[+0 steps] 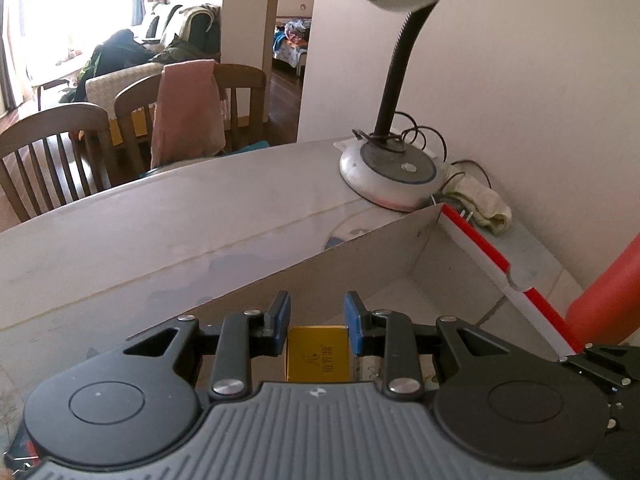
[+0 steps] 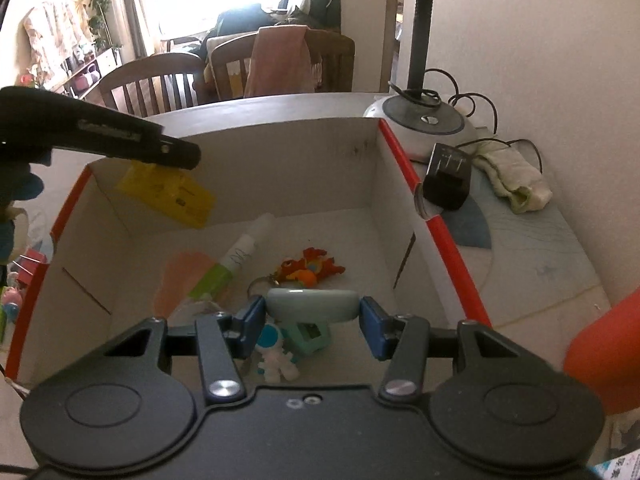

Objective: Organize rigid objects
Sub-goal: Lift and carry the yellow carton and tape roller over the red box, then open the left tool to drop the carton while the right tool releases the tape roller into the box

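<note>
Left wrist view: a yellow box (image 1: 317, 354) is clamped between the fingers of the left gripper (image 1: 317, 314), held above the near-left corner of the open cardboard box (image 1: 400, 236). From the right wrist, the same yellow box (image 2: 168, 190) is seen hanging over the cardboard box's (image 2: 348, 168) interior, and a pale blue oval object (image 2: 312, 304) is pinched between the fingers of the right gripper (image 2: 312, 316), also over the inside.

Both items are judged ready for dropping. Each should be lowered well below the red rim before the fingers are parted, and set on bare floor rather than on what already lies there.

Inside, one marker (image 2: 236, 258), one orange keychain figure (image 2: 310, 268), one astronaut figure (image 2: 276, 356) and one teal block (image 2: 310, 336) are counted. One lamp (image 2: 424, 120) stands on the desk (image 2: 540, 264) beyond.
</note>
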Demonstrator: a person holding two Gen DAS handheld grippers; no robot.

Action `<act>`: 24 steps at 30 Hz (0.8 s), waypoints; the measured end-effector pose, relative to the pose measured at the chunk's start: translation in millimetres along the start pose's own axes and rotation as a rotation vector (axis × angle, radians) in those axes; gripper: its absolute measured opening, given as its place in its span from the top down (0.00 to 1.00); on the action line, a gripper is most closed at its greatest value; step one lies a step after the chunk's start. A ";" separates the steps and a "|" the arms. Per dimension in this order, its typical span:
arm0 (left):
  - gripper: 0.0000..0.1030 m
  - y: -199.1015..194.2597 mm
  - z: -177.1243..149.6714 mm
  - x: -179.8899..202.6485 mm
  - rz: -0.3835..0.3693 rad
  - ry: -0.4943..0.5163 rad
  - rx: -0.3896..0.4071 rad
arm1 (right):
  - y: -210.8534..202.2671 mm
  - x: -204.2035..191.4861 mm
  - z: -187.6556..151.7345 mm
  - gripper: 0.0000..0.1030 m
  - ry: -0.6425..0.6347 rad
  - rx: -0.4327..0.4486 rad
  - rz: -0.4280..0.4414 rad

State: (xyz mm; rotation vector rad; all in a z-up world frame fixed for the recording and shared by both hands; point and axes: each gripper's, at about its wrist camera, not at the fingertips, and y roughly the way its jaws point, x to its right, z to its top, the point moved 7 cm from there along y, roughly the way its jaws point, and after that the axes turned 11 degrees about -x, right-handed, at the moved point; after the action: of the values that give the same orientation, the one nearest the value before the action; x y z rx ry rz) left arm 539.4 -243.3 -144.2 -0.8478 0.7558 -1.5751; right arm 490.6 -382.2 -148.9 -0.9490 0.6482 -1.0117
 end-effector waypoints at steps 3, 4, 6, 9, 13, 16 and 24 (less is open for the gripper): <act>0.72 9.7 -0.2 3.4 -0.002 0.005 -0.007 | 5.2 0.2 0.2 0.51 -0.009 -0.009 0.000; 0.72 12.2 -1.1 4.1 -0.001 0.006 -0.011 | 5.9 -0.6 -0.9 0.51 -0.013 -0.013 0.002; 0.72 19.3 -4.0 5.3 0.006 0.011 -0.030 | 7.9 -0.7 -2.2 0.51 -0.024 -0.017 0.003; 0.72 27.0 -9.7 4.6 0.014 0.013 -0.064 | 11.7 -0.6 -2.9 0.51 -0.034 -0.032 0.010; 0.72 36.8 -19.3 2.8 0.021 0.009 -0.120 | 15.3 0.5 -3.0 0.51 -0.034 -0.042 0.008; 0.72 40.5 -26.4 2.2 0.014 0.007 -0.158 | 17.1 0.7 -4.3 0.51 -0.033 -0.049 0.005; 0.72 40.4 -33.9 0.5 0.035 0.010 -0.225 | 10.5 -0.3 -7.2 0.50 -0.038 -0.039 0.008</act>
State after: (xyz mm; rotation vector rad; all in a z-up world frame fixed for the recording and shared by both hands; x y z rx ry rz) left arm 531.9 -249.4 -196.0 -0.9847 0.9632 -1.4826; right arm 488.9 -382.3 -161.5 -0.9966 0.6419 -0.9745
